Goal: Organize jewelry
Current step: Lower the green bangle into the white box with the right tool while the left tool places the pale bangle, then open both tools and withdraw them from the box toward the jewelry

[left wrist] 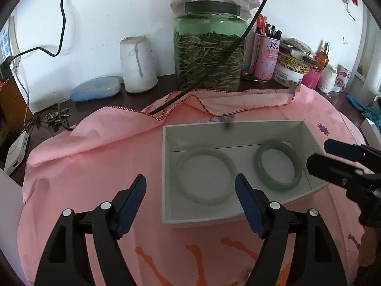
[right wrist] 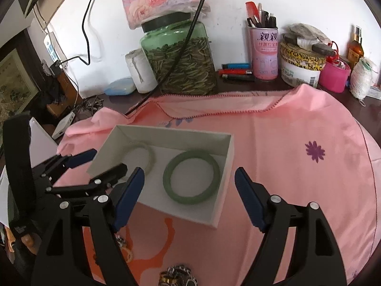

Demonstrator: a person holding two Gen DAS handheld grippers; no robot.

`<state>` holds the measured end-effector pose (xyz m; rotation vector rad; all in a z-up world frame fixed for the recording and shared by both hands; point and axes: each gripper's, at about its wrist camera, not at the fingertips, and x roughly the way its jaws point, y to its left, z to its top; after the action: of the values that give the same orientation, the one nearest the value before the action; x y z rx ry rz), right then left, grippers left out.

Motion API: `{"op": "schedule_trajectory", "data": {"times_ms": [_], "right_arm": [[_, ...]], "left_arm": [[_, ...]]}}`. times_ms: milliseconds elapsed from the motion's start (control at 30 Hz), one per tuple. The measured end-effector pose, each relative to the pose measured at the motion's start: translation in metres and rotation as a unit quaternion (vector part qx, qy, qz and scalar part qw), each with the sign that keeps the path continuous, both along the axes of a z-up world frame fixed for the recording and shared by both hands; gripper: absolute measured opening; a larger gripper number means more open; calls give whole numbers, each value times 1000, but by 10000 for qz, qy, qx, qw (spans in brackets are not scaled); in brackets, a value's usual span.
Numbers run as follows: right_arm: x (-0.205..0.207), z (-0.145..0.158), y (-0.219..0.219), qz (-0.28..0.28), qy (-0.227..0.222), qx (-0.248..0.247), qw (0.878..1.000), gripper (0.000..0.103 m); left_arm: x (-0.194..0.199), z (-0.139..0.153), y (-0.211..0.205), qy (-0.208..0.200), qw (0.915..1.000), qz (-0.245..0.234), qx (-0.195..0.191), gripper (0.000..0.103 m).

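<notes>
Two jade-green bangles, a pale one (left wrist: 206,175) and a darker one (left wrist: 278,166), lie side by side in an open white box (left wrist: 166,166) on a pink cloth (left wrist: 95,166). Left gripper (left wrist: 190,205) and right gripper (right wrist: 189,199) hover near the box, jaws spread wide, holding nothing. More jewelry (right wrist: 177,277) sits on the cloth below the right gripper, partly hidden.

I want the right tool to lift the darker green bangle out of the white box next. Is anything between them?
Only the box's near wall. The darker bangle lies flat and alone on the box floor, apart from the pale bangle, and the right tool is open above it.
</notes>
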<state>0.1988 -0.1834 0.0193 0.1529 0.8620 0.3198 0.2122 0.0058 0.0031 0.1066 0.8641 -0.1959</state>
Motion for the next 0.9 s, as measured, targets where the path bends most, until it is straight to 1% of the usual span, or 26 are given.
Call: {"op": "schedule_trajectory", "data": {"times_ms": [100,200,300,433,533,667,700,767,833,867,900], "right_arm": [[-1,-2,-1,46,98,83,9999,74],[3,-9,-2,124,306,269,9991,74],[6,-14,-4,121,435,409,9981,74],[8,-14,-11,72,488,605,9969,76],[7,-14,-11,53,494,601,9970,76],[6,-12,-10,50,516,597,9969,75],[5,-10,-12,18,477,620,9969,75],[-2,3,-16,-154,187,476,9986,75],[-16,26,-16,-208,-329,278,9989,75],[-24,36,-15,-194,-571,220,9979,75],[-34,46,-13,-181,-845,153,9961,79]], "left_arm": [[-4,1,2,80,9996,-114,-240,76],[-9,3,0,111,9989,-233,-402,76],[-16,3,-4,92,9989,-194,-417,77],[-23,4,-7,153,9983,-208,-531,77],[-26,4,-8,175,9982,-192,-546,78],[-24,7,-5,335,9976,-154,-589,78],[-25,9,-3,350,9977,-95,-577,79],[-32,12,2,332,9983,32,-486,79],[-42,14,5,255,9989,175,-347,81],[-47,14,6,219,9991,230,-274,85],[-53,14,7,174,9993,281,-167,87]]}}
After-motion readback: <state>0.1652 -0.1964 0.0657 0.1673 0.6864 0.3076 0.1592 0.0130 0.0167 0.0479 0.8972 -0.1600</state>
